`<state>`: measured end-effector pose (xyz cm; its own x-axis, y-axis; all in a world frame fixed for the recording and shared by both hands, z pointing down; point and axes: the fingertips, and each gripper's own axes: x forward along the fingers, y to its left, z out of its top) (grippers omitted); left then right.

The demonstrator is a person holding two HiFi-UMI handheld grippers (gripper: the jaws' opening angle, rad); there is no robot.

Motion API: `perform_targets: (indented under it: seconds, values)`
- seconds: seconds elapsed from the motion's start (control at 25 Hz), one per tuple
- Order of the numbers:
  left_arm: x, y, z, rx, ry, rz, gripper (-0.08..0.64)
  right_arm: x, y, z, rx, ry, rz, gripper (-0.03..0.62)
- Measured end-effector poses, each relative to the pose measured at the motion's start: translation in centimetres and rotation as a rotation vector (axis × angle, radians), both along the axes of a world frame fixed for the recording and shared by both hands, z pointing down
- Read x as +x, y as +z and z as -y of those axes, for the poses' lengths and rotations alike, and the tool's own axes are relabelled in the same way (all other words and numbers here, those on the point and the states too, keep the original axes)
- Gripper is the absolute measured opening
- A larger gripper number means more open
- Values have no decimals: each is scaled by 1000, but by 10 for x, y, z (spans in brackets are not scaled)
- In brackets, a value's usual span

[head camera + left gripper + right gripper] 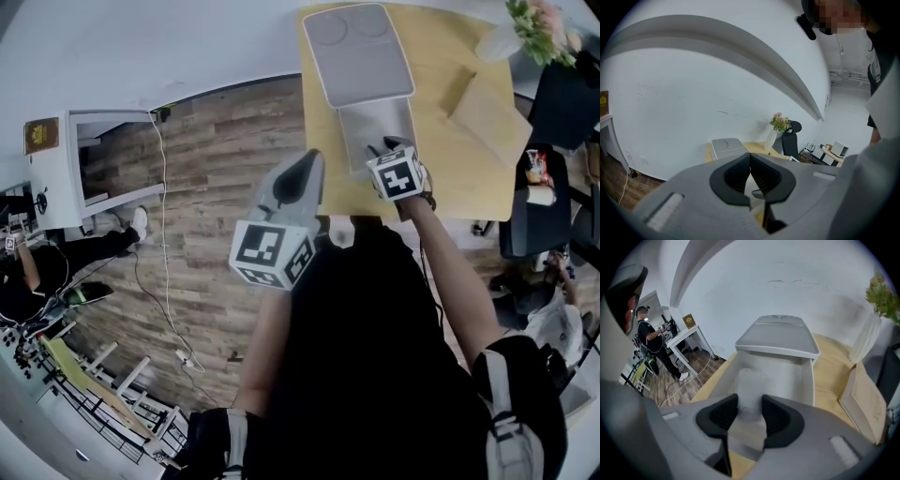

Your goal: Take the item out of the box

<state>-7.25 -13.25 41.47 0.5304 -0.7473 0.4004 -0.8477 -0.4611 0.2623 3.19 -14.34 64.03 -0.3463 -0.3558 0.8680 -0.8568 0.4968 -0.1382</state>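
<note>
Left gripper (750, 161) stood closed, empty; right gripper (750, 405) clamped the item (751, 379)
The item sat inside the open grey box (794, 376) on the table (829, 366); judged light, soft, compressible; a mid-body grip seemed adequate

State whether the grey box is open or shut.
Open: the box shows its inside, cover at the far end; the right gripper holds a pale item there.

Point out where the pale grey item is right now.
In the right gripper view the pale grey item is held between the right tongs, at the near end of the open grey box on the wooden table.
</note>
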Motion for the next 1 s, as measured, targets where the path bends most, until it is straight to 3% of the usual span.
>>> perform_targets:
  seconds: [0.4, 1.0]
  values:
    - [5, -13, 30, 32, 142, -10, 9, 18, -36, 9, 70, 210, 61, 164]
    - [0, -35, 57, 84, 343, -102, 9, 21, -138, 8, 329, 485, 117, 164]
